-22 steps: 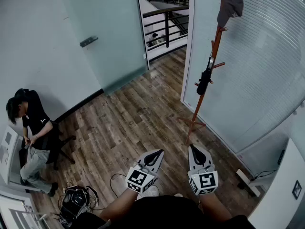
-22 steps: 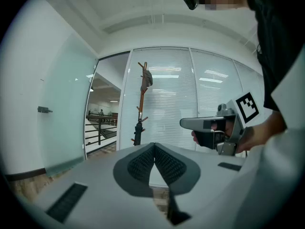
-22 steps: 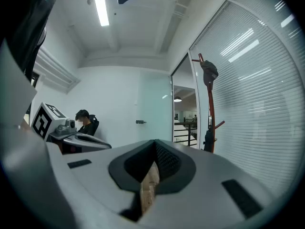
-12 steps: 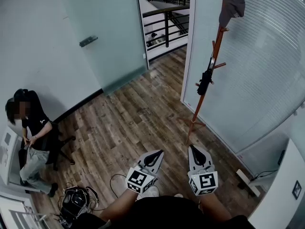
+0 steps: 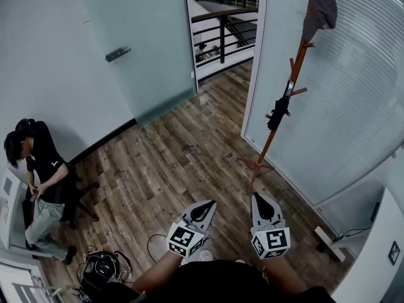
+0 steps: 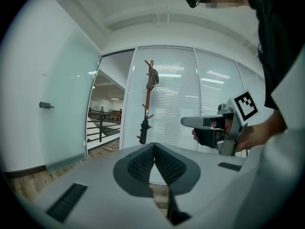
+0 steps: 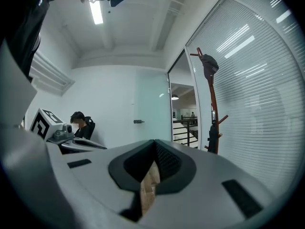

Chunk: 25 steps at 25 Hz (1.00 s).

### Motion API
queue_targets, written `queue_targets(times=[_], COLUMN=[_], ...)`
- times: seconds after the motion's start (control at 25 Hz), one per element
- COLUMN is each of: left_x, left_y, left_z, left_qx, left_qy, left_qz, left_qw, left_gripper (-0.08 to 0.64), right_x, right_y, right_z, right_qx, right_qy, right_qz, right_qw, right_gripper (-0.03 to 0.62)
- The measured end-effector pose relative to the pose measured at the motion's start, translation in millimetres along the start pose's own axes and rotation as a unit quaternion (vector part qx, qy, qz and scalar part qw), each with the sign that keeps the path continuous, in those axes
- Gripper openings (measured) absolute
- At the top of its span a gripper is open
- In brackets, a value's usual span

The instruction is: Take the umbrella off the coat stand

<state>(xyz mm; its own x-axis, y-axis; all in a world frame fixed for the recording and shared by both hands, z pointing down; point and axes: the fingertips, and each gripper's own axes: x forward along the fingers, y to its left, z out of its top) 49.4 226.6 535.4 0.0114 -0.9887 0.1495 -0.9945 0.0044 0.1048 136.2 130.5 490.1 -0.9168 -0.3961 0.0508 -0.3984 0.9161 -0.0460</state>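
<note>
Left gripper [image 5: 204,205] & right gripper [image 5: 261,201] sit low in front of the person, jaws pressed together, nothing in either. The folded black umbrella [image 5: 276,115] hangs on a peg abt halfway up the orange coat stand [image 5: 298,68], well apart from both. I'd say step closer, open one gripper, clamp the umbrella's body, then lift up & off the peg w/o rocking the stand.
</note>
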Motion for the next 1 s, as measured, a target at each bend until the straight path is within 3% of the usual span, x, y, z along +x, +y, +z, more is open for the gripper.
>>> queue_targets(times=[0.48, 1.0], left_x=[4.2, 57.2], left_y=[57.6, 91.2], left_z=[-2.2, -1.6], left_qx=[0.002, -0.002], left_qy=[0.004, 0.022], left_qz=[-0.01, -0.017], left_qw=[0.9999, 0.9996], left_gripper=[0.012, 0.012], right_x=[44.4, 96.7], right_y=[19.2, -25.0], right_z=[-9.7, -13.0], right_qx=[-0.003, 0.01], right_qy=[0.008, 0.012], right_qz=[-0.021, -0.034], right_qw=[1.0, 0.999], right_gripper=[0.006, 0.006])
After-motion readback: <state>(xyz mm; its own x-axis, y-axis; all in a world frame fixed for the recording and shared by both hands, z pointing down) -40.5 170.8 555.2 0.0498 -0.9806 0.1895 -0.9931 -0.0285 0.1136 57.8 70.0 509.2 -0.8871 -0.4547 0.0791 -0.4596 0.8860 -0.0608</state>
